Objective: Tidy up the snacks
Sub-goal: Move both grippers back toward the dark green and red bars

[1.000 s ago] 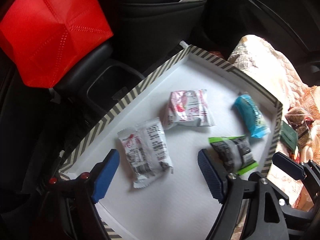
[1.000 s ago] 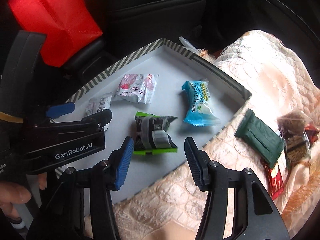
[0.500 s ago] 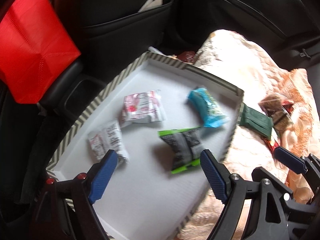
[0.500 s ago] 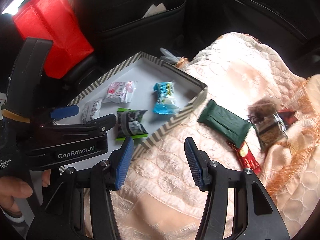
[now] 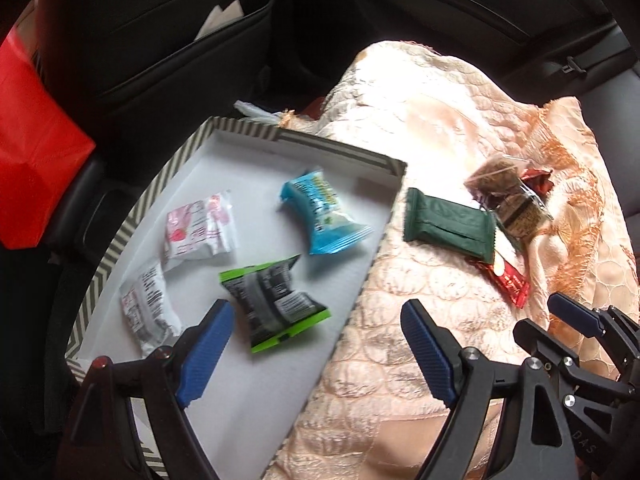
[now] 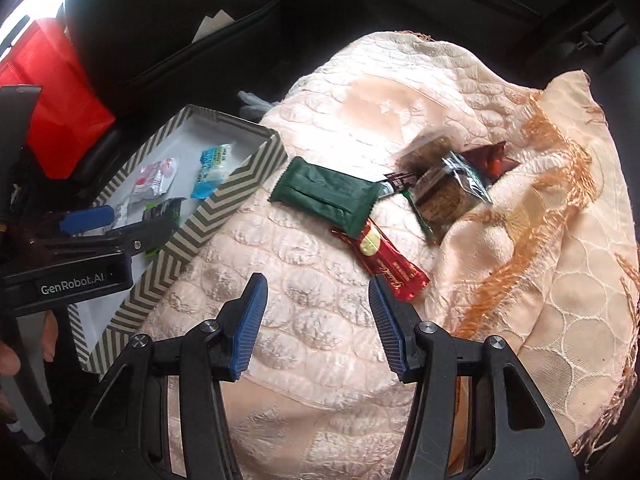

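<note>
Both my claws, left [image 5: 316,344] and right [image 6: 318,320], gaped empty: four snacks lay in the tray [image 5: 340,154] left of my right claw, four more waited on the blanket [image 6: 320,272] ahead.

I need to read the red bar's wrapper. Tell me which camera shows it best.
The right wrist view: the red bar lies close ahead on the blanket, mostly exposed, one end under the green packet. The left wrist view shows it smaller and farther off.
</note>
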{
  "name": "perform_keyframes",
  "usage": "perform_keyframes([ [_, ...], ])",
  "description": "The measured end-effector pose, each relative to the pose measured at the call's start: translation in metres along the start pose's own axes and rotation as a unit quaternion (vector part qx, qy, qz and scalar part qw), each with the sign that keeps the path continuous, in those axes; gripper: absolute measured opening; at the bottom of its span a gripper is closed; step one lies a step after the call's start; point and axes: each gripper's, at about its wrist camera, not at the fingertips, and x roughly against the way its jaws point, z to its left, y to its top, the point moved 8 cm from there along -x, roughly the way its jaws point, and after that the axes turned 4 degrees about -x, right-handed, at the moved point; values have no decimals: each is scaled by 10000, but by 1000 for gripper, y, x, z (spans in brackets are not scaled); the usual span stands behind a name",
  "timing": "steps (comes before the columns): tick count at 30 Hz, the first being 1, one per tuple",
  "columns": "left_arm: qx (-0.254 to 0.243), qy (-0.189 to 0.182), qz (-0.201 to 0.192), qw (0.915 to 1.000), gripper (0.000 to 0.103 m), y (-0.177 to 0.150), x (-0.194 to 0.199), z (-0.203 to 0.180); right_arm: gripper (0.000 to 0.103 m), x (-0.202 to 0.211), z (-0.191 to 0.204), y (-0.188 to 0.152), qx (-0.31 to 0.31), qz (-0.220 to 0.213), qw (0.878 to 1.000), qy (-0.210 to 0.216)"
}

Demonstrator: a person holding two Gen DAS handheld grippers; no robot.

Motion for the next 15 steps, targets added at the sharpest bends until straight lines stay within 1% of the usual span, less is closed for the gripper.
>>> perform_keyframes([
  [7, -206, -134, 66, 9997, 87, 16, -3, -32, 53, 0, -28, -4, -256, 28, 9996, -64],
  [11, -41, -297, 233, 9993, 87, 26, -8, -50, 53, 2, -38, -5, -359, 14, 9993, -71],
  [15, 283, -467, 410, 9977, 87, 37, -12, -67, 53, 2, -46, -6, -458, 19, 9989, -37],
])
